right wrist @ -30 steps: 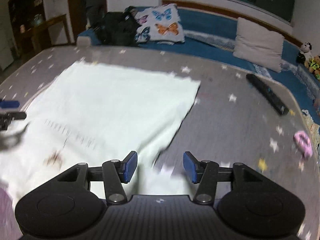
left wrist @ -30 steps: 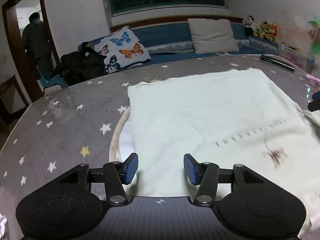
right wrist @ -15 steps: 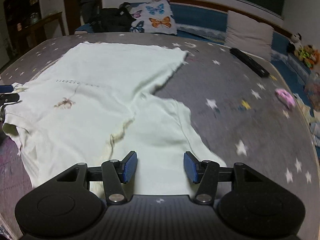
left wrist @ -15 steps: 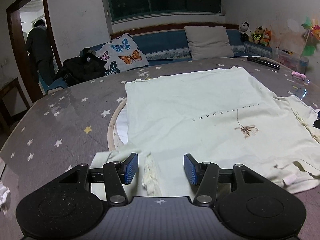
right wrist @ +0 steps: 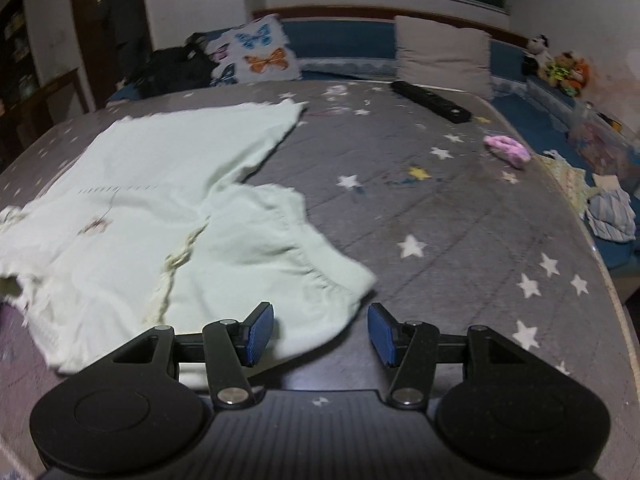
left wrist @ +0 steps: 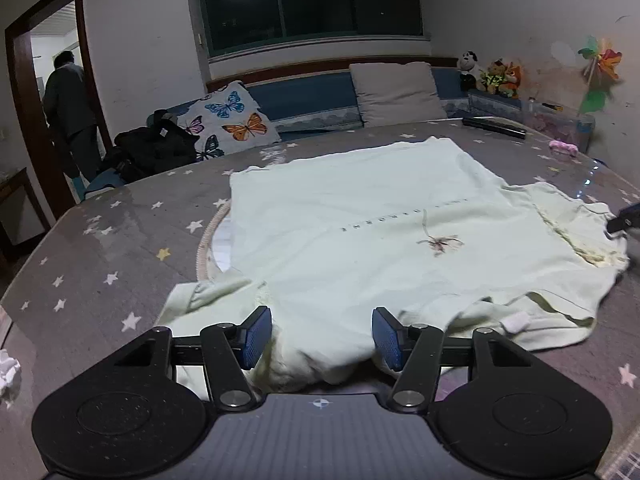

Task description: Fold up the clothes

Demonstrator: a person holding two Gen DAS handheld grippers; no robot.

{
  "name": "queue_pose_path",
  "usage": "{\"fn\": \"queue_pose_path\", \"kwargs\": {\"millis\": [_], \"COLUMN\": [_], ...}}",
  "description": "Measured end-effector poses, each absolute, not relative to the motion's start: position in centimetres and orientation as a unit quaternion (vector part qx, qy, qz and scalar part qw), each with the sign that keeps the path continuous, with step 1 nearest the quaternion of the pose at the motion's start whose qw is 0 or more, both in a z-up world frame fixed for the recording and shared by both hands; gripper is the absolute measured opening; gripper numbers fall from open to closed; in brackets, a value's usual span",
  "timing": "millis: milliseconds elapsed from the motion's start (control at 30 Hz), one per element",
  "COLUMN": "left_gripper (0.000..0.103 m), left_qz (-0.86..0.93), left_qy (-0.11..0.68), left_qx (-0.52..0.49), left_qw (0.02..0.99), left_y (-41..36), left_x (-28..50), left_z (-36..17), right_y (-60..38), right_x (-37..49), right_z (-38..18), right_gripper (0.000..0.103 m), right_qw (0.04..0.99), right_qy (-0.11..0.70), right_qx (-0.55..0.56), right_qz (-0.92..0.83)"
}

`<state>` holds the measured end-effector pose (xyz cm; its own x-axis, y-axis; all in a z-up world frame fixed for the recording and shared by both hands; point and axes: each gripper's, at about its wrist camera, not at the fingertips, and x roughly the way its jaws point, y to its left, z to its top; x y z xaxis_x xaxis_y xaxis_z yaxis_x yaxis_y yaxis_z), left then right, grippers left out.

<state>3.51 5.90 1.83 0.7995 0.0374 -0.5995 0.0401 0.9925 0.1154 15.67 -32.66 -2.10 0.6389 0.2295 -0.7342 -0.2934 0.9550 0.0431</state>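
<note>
1. The left gripper (left wrist: 321,337) is opening. The shirt's near edge bunches up between its blue pads (left wrist: 256,336), but they do not press on it.
2. The right gripper (right wrist: 320,334) is open. A corner of one sleeve (right wrist: 280,252) lies between its blue pads, not pinched.
3. The pale green shirt (left wrist: 360,220) lies spread out on a gray bed cover with stars (right wrist: 460,220).
4. A black remote (right wrist: 430,101) and a pink thing (right wrist: 507,151) lie farther off on the cover.

Soft matt cloth shirt (left wrist: 360,216) on quilted star-print bedcover (right wrist: 460,216).
</note>
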Motion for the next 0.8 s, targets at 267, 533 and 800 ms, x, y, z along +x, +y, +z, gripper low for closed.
{"fn": "queue_pose_path", "kwargs": {"millis": [267,533,800], "left_gripper": [0.06,0.059,0.059], "left_qz": [-0.038,-0.051,-0.057], "left_qy": [0.31,0.307,0.308], "left_qx": [0.08,0.078,0.075], "left_qw": [0.947,0.947,0.947], "left_y": [3.7,3.1,3.9], "left_x": [2.4,2.8,2.7], "left_z": [1.7,1.7,1.8], "right_y": [-33.1,-33.4,-33.4], "right_x": [17.4,15.0,12.3], "right_z": [-3.1,-2.3,-2.5], "right_gripper": [0.039,0.008,0.016], "right_qw": [0.911,0.92,0.913], "right_qy": [0.393,0.376,0.398], "right_qx": [-0.001,0.012,-0.006], "right_qz": [0.123,0.105,0.087]}}
